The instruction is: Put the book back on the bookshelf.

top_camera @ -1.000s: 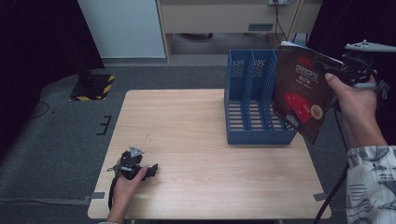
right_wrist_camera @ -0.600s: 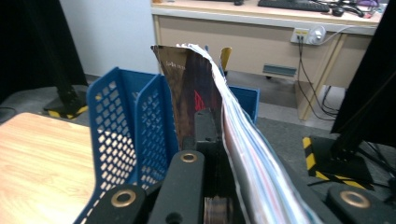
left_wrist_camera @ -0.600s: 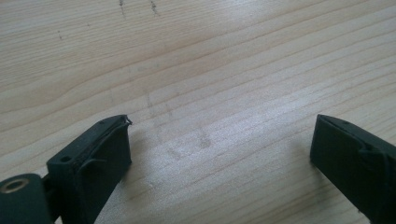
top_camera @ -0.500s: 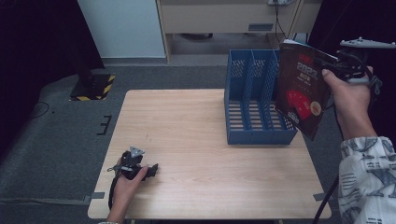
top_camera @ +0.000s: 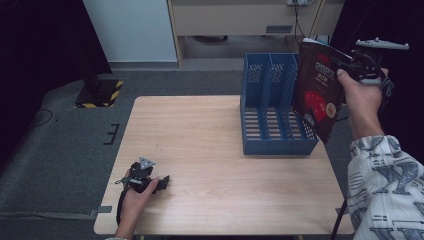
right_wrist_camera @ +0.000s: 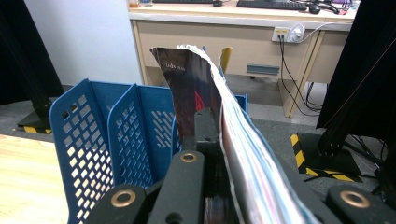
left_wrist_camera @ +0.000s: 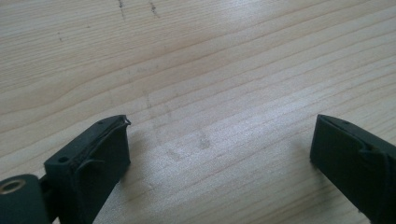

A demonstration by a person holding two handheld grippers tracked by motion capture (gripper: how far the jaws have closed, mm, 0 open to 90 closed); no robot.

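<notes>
Magazine [top_camera: 319, 90] hangs clamped in right hand-held gripper [top_camera: 350, 67], seemingly above rack [top_camera: 272, 107].

Even overhead light; dark room edges; soft tongs shadows; near tongs blurred.

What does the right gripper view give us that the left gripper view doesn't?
Right gripper view: its gripper shut on a magazine, a blue file holder behind, plus a desk and cables. Left gripper view: open jaws over bare tabletop, gripping nothing. Shared: the light wooden table, at the right view's lower left.
</notes>
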